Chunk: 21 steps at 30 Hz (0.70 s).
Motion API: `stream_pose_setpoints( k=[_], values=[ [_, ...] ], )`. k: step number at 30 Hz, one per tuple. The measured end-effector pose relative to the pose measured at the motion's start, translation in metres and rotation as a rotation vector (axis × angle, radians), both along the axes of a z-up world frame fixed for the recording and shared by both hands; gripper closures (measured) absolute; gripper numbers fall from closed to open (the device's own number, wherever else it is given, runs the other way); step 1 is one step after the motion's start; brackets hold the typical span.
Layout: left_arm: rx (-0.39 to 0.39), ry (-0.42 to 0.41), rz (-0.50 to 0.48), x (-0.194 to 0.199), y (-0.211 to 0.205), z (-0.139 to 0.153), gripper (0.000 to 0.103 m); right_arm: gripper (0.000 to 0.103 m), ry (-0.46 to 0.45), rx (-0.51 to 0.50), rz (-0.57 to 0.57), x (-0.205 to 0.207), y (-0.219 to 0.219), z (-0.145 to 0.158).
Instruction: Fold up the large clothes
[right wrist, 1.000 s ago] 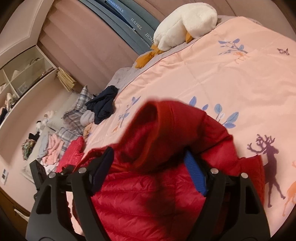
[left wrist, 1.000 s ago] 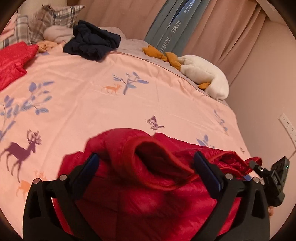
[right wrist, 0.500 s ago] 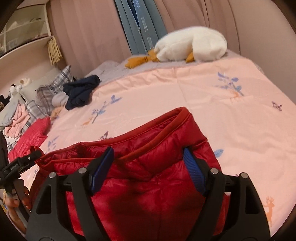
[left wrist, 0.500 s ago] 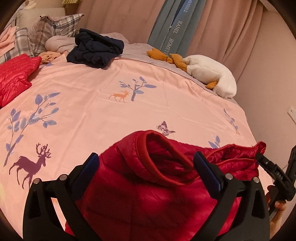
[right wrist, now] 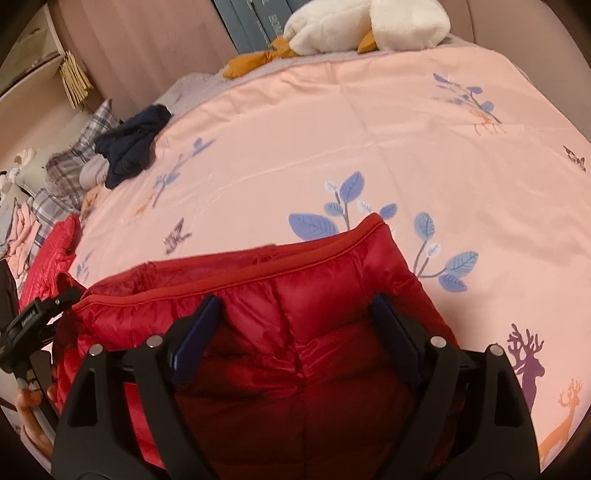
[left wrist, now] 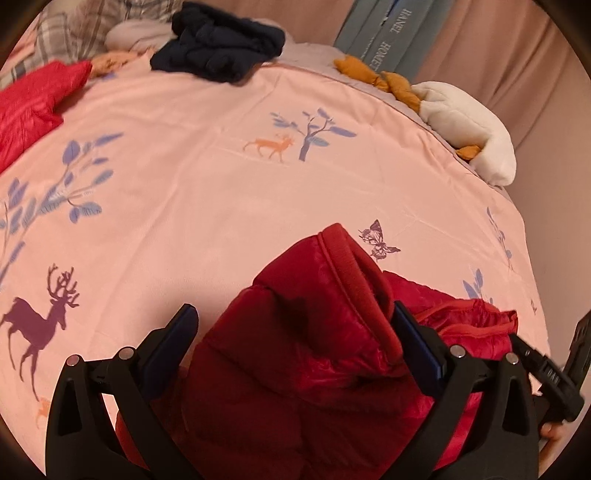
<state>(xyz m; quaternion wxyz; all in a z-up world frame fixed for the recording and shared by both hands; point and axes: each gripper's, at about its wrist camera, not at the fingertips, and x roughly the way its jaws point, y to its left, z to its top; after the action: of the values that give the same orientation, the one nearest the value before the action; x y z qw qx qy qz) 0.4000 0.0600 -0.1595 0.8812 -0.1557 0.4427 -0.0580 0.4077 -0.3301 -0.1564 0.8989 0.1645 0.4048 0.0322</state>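
Note:
A red puffer jacket (left wrist: 295, 387) lies bunched on the pink bedspread (left wrist: 221, 184) near its front edge, collar rim up. My left gripper (left wrist: 295, 332) is open, wide over the jacket; the left pad stands clear of the fabric and the right pad is against the collar. In the right wrist view the same jacket (right wrist: 314, 295) fills the gap of my right gripper (right wrist: 295, 325), whose jaws are opening with the padded fabric between them. Each gripper shows at the edge of the other's view, held by a hand (right wrist: 29, 406).
A navy garment pile (left wrist: 221, 44), a second red jacket (left wrist: 33, 107) and plaid pillows (left wrist: 85, 26) lie at the far left. A white plush goose (left wrist: 465, 125) sits at the far right by the curtain. A wall runs close along the bed's right side.
The jacket, raised between the fingers a second ago, has sunk onto the bedspread. Both grippers have come lower and tipped downward over it, and the right view has rolled level.

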Motion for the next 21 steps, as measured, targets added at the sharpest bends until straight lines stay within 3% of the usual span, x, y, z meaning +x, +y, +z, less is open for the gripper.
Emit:
stream_pose_setpoints(
  k=[4, 6, 10, 18, 21],
  values=[
    [0.032, -0.067, 0.043, -0.005, 0.012, 0.025, 0.001, 0.017, -0.131, -0.020, -0.004, -0.025, -0.006, 0.029],
    [0.053, -0.129, 0.051, -0.016, 0.022, 0.043, 0.001, 0.017, -0.154, -0.038, 0.019, -0.037, -0.005, 0.039],
    [0.070, -0.161, 0.001, -0.038, 0.030, 0.058, 0.001, 0.017, -0.172, -0.084, 0.095, -0.056, 0.008, 0.049],
    [0.085, -0.188, -0.220, -0.079, -0.013, 0.043, 0.001, 0.020, -0.081, -0.110, 0.152, -0.052, 0.033, 0.018],
    [0.105, -0.163, -0.233, -0.073, -0.021, 0.027, 0.001, 0.020, -0.024, -0.107, 0.151, -0.039, 0.033, -0.002]
  ],
)
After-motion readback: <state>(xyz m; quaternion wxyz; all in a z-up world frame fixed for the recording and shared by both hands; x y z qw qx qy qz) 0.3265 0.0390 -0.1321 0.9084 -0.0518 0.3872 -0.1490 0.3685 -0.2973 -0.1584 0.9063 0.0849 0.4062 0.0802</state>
